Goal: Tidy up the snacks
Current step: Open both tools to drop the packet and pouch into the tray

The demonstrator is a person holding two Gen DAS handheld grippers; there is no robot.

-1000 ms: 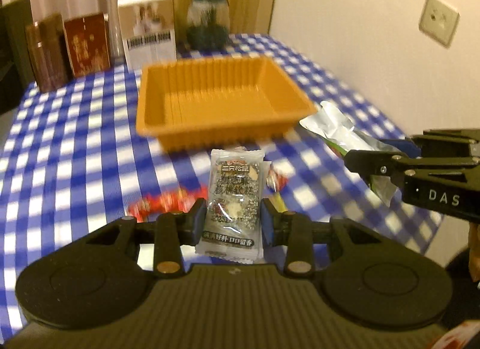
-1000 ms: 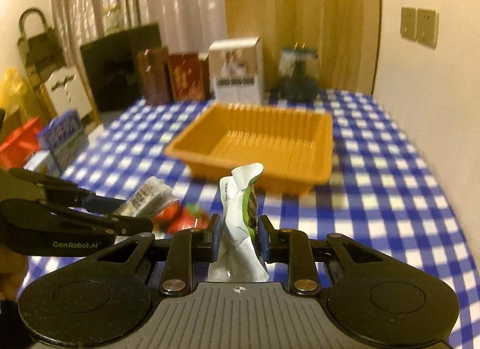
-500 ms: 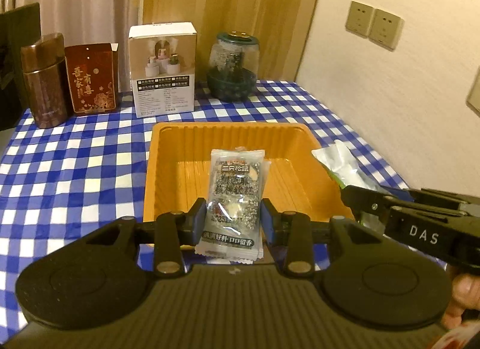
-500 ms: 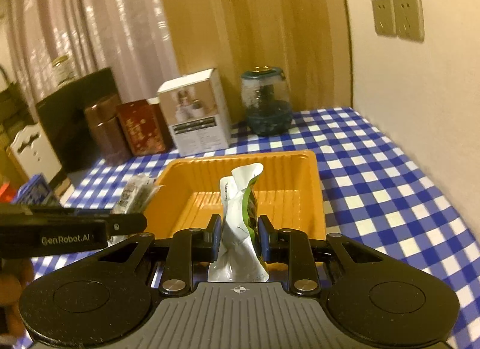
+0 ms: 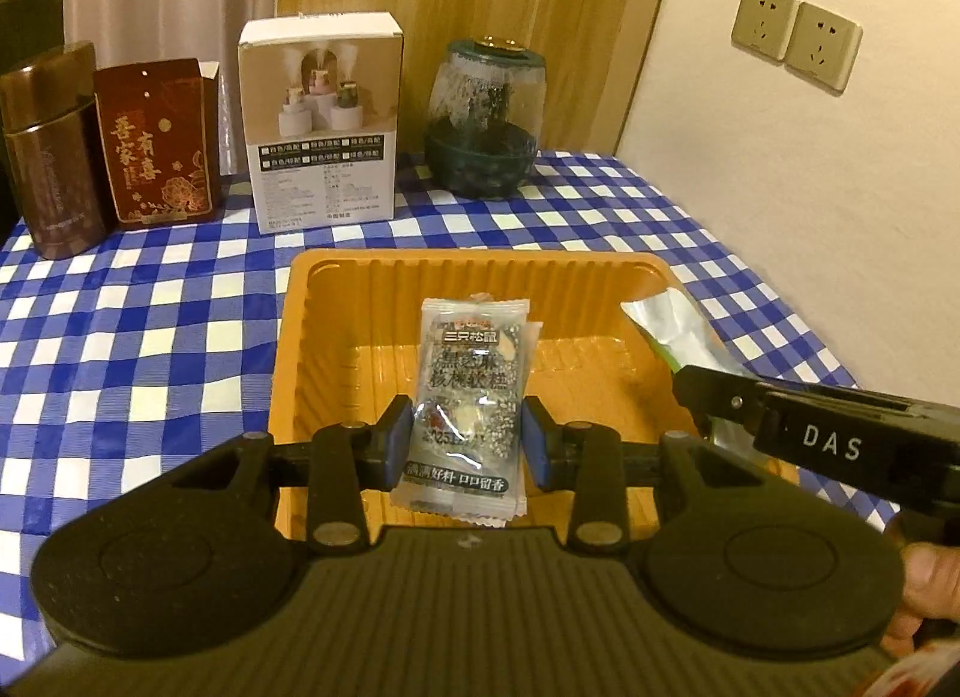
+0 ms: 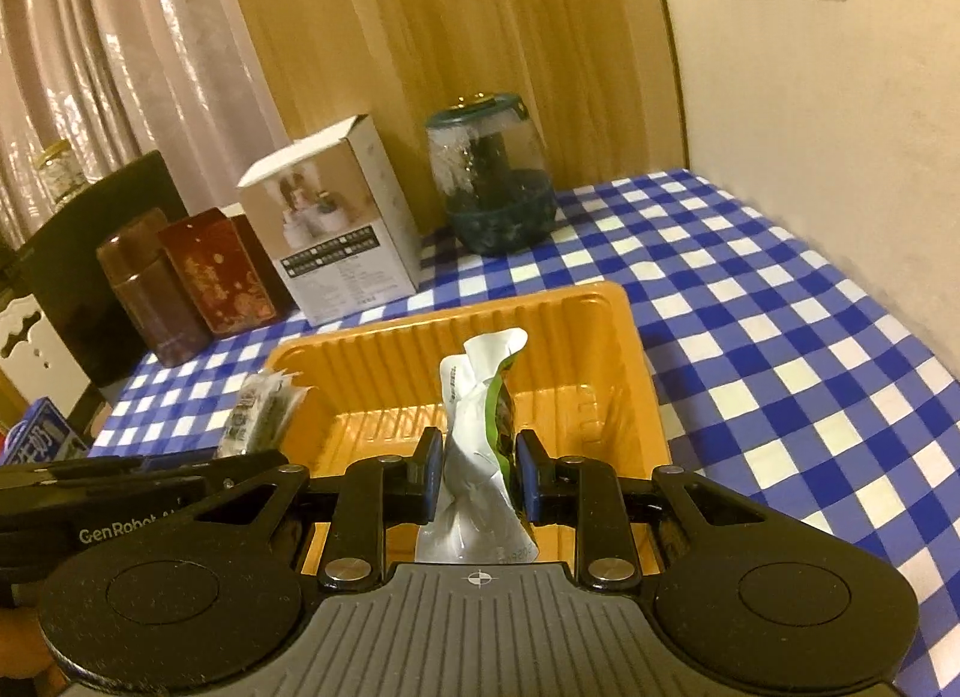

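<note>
My left gripper is shut on a clear sesame-nut snack packet and holds it upright over the orange tray. In the right wrist view my right gripper is shut on a crumpled silver and green snack pouch, also above the orange tray. Each gripper shows in the other's view: the right gripper with its silver pouch at the tray's right edge, the left gripper with its packet at the tray's left edge. The tray's floor looks bare.
The tray sits on a blue and white checked tablecloth. Behind it stand a brown tin, a red box, a white carton and a green-lidded glass jar. A wall with sockets runs along the right.
Both grippers have moved forward across the table with their snacks and now hang over the orange tray. The red wrappers seen on the cloth earlier are out of view.
</note>
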